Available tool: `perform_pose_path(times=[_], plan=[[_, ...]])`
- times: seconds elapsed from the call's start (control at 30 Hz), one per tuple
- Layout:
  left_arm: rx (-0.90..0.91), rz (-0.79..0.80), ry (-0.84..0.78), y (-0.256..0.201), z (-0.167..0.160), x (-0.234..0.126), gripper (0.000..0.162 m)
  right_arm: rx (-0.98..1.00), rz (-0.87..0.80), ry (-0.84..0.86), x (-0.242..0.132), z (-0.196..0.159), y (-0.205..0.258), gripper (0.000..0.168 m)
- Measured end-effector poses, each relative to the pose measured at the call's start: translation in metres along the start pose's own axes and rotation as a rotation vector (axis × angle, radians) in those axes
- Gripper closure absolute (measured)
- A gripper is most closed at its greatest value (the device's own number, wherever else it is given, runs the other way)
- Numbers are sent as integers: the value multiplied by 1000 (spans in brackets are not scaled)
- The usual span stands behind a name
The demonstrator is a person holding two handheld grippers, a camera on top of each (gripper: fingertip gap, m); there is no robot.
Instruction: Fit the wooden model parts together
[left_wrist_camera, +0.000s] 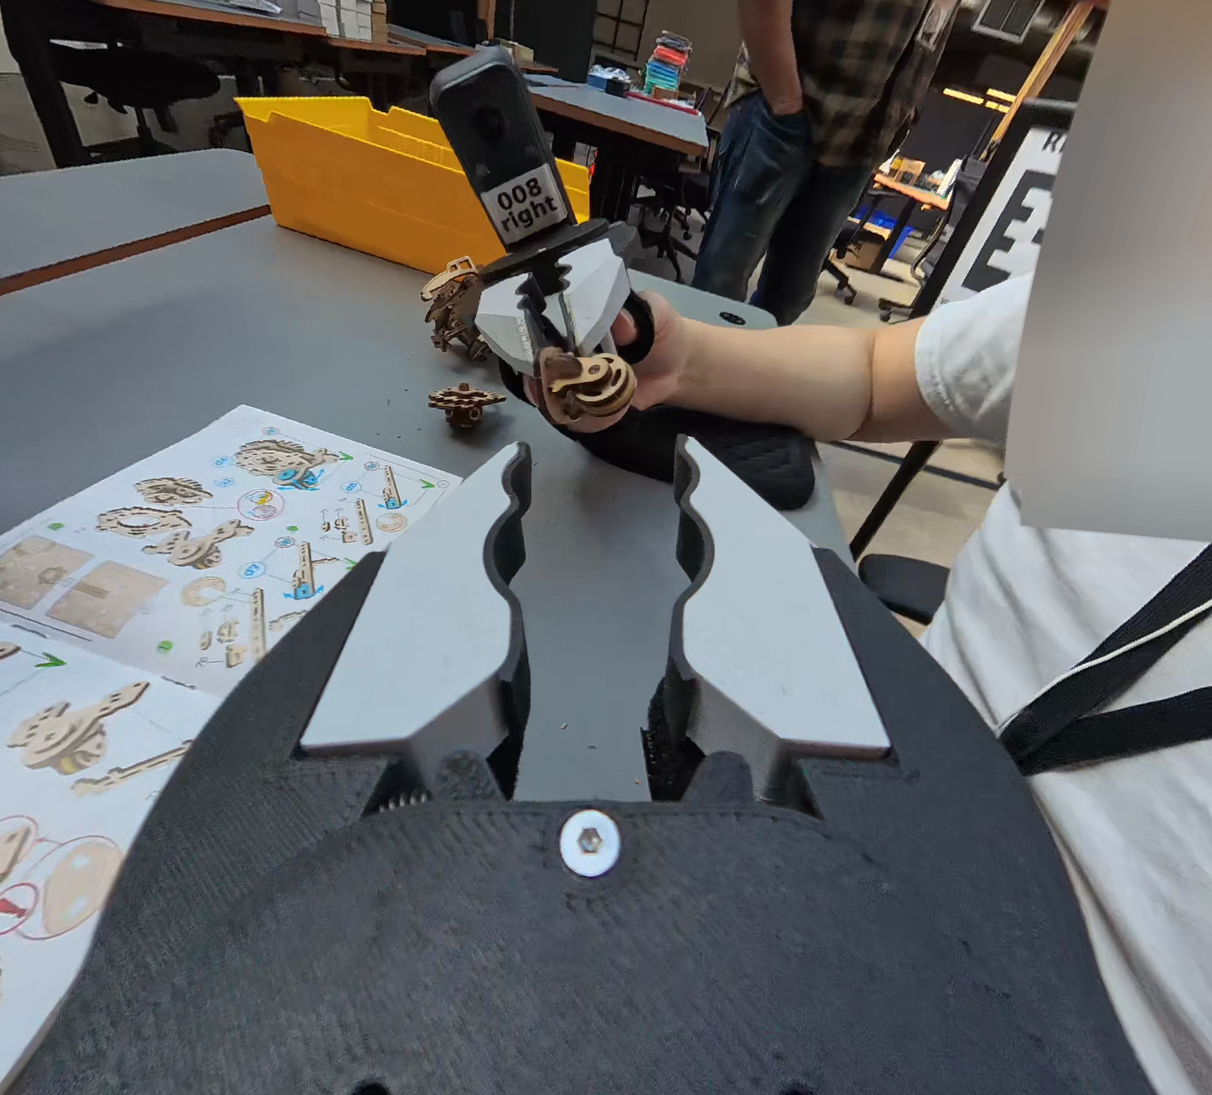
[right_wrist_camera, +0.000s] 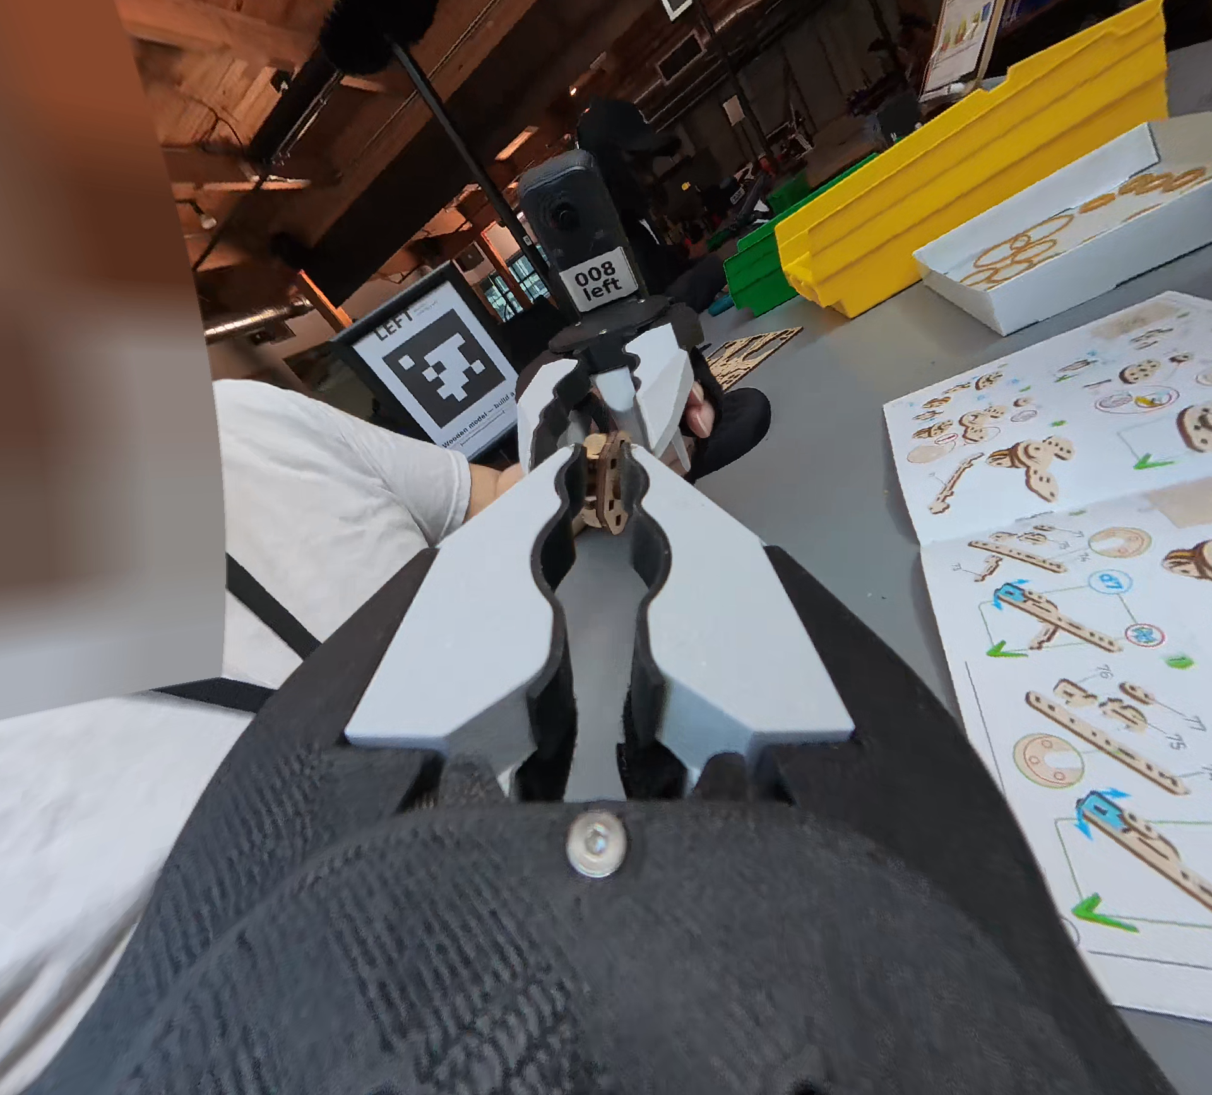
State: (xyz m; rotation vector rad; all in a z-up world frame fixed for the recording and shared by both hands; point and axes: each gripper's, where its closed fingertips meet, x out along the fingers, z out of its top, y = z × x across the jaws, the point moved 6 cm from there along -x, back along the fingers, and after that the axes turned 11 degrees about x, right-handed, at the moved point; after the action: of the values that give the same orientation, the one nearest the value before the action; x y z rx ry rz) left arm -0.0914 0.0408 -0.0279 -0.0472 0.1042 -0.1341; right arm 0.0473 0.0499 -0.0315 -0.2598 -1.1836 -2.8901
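Wooden wheel piece [right_wrist_camera: 605,490] pinched at the right tongs' [right_wrist_camera: 600,476] tips.
Left tongs [left_wrist_camera: 600,460] gape, holding nothing, facing it; another wooden gear piece [left_wrist_camera: 464,402] lies just beyond their tips on the table [left_wrist_camera: 262,342].

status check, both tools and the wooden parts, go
Left tool open, empty, above the table. Right tool shut on wooden wheel piece, held up facing left. Gear piece and model cluster loose on table, nothing blocking.

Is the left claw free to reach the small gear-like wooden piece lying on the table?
Probably yes: the left claw is open and empty, and the gear-like piece lies ahead-left on bare table, beside the right claw.
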Motion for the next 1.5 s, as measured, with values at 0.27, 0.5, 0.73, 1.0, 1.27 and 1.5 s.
perform_pose_path(times=[0.27, 0.5, 0.73, 1.0, 1.27, 1.5], plan=[[254, -8, 183, -6, -1, 16, 122, -185, -47, 46, 2, -5, 7, 160], [284, 19, 80, 2, -3, 18, 118, -265, -76, 65, 5, -9, 8, 160], [357, 23, 60, 1, -4, 21, 132, -299, -84, 75, 7, -10, 5, 160], [349, 53, 35, 0, -9, 20, 122, -302, -88, 117, 11, -15, 2, 160], [410, 79, 37, -6, -11, 19, 130, -284, -86, 117, 12, -17, 2, 160], [384, 75, 39, -5, -12, 18, 131, -269, -100, 113, 12, -17, 0, 159]])
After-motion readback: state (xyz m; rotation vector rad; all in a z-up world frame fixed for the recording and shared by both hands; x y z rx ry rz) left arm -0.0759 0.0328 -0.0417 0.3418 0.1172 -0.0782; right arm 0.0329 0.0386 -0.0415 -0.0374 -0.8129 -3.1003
